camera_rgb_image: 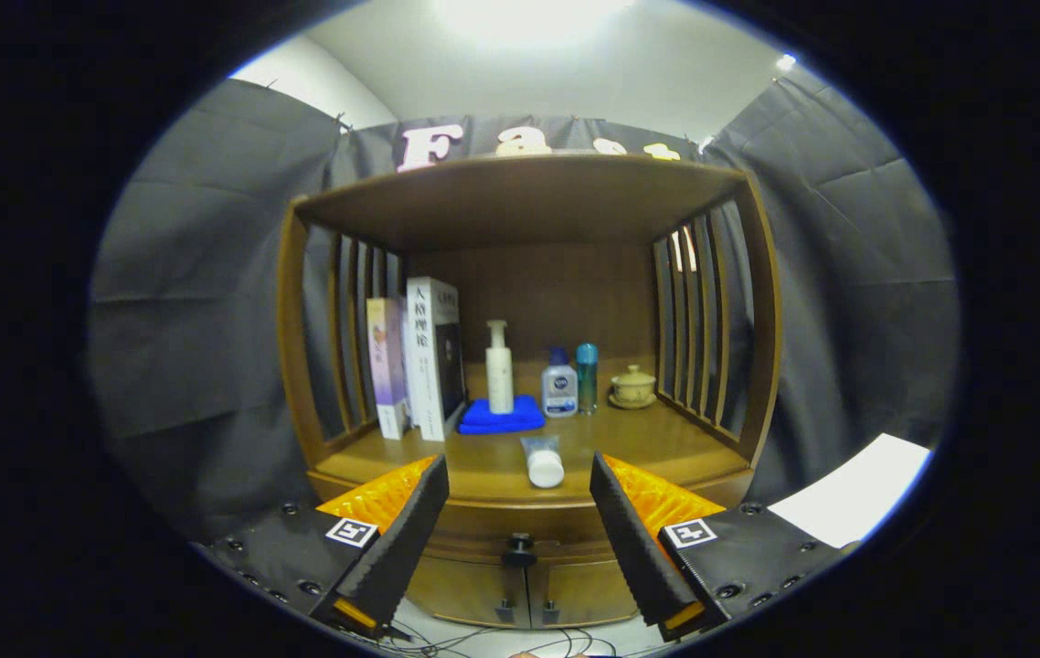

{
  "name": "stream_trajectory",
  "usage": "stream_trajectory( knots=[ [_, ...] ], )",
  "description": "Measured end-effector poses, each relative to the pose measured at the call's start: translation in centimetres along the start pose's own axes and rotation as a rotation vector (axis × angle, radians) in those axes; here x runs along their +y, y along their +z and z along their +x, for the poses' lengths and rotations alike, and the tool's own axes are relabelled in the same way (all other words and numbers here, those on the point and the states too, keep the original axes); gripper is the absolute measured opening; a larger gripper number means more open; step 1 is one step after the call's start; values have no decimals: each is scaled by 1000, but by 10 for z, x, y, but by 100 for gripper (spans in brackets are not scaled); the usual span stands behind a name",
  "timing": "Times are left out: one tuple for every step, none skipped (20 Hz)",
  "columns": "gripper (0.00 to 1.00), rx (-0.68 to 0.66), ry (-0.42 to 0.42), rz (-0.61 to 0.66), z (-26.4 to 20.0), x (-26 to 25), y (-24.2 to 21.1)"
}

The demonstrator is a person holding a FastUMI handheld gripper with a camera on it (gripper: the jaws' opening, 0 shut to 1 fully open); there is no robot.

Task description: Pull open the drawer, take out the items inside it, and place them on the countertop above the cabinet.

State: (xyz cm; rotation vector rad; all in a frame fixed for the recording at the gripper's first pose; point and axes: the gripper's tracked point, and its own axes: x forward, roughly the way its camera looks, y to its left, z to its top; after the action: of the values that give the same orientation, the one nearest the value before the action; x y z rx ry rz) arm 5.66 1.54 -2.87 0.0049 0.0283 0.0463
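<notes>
On the counter point(666, 443) of the wooden cabinet point(296, 366), going left to right, I see two upright books point(415, 361) against the slatted side, then a white pump bottle point(499, 367) standing on a folded blue cloth point(502, 418). Next come a small blue-capped bottle point(559, 384), a slim teal bottle point(587, 376) just beside it, and a lidded ceramic cup on a saucer point(632, 387). A white tube point(544, 460) lies near the front edge, cap toward me.

Below that edge the drawer point(520, 530) looks closed, its dark knob point(519, 549) centred on the front; two small doors point(520, 594) sit beneath it. My gripper point(520, 525) hangs in front of the cabinet with its fingers spread wide and holding nothing; the knob sits between them and a little beyond.

I judge this fits two stages. Either the drawer is yet to be pulled and its contents are hidden, or the tube and the rest already came out of it and it has been pushed shut. I cannot see inside, so I will not choose. If it is to be opened, the fingers need to advance level, straddle the knob and close on it before a straight pull back.
</notes>
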Motion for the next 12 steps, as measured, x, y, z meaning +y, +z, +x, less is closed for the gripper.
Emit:
stream_trajectory(
  knots=[
    [98, -23, -1, -16, -5, -2, 18],
    [98, -43, -5, -35, -11, -3, 34],
    [98, -57, -2, -47, -18, -1, 47],
    [98, -73, 1, -54, -26, 2, 60],
    [98, -87, 2, -53, -33, 4, 72],
    [98, -100, 3, -51, -41, 5, 82],
    [98, -105, 7, -53, -50, 6, 90],
    [98, -102, 9, -54, -59, 5, 95],
    [98, -103, 6, -51, -69, 2, 98],
    [98, -104, 1, -46, -77, -1, 99],
    [98, -106, -4, -42, -85, -5, 98],
    [98, -108, -6, -38, -92, -8, 95]
  ],
)
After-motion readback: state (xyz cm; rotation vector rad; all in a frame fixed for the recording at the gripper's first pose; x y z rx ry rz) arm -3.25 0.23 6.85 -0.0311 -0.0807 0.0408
